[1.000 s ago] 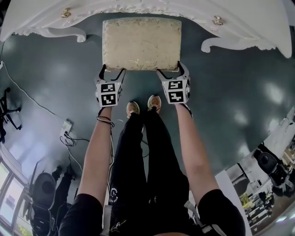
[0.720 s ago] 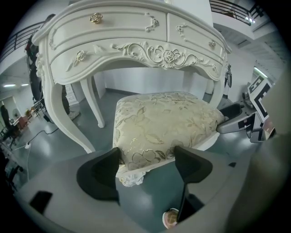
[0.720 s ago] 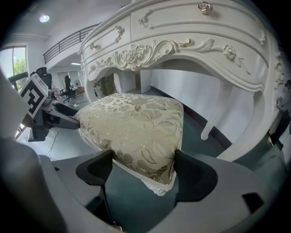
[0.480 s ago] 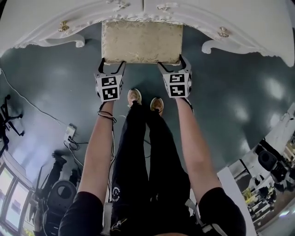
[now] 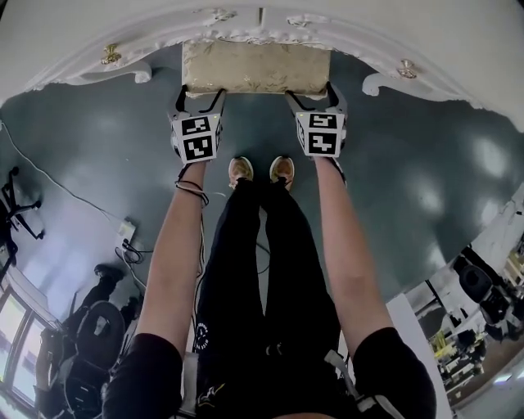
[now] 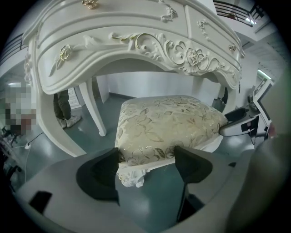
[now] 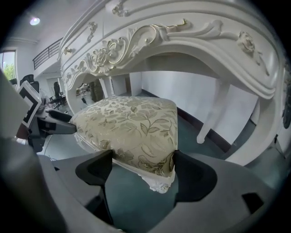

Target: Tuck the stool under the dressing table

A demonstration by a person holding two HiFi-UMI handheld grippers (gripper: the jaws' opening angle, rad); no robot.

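The stool (image 5: 255,67), with a cream and gold floral cushion, stands partly under the carved front edge of the white dressing table (image 5: 262,18). My left gripper (image 5: 199,103) holds the stool's near left corner, and my right gripper (image 5: 314,100) holds the near right corner. In the left gripper view the left gripper (image 6: 148,160) has the cushion (image 6: 168,125) pressed between both jaws, with the dressing table (image 6: 136,50) overhead. The right gripper (image 7: 143,164) clamps the cushion (image 7: 132,125) the same way below the table apron (image 7: 182,41).
The table's legs (image 6: 93,107) (image 7: 211,113) flank the stool. The person's shoes (image 5: 260,170) are just behind the grippers. A power strip and cable (image 5: 123,233) lie on the dark floor at the left. Someone's legs (image 6: 63,107) stand beyond the table.
The stool has slid forward, further under the table's front edge, with both grippers holding its near corners. The person's feet have stepped forward after it.
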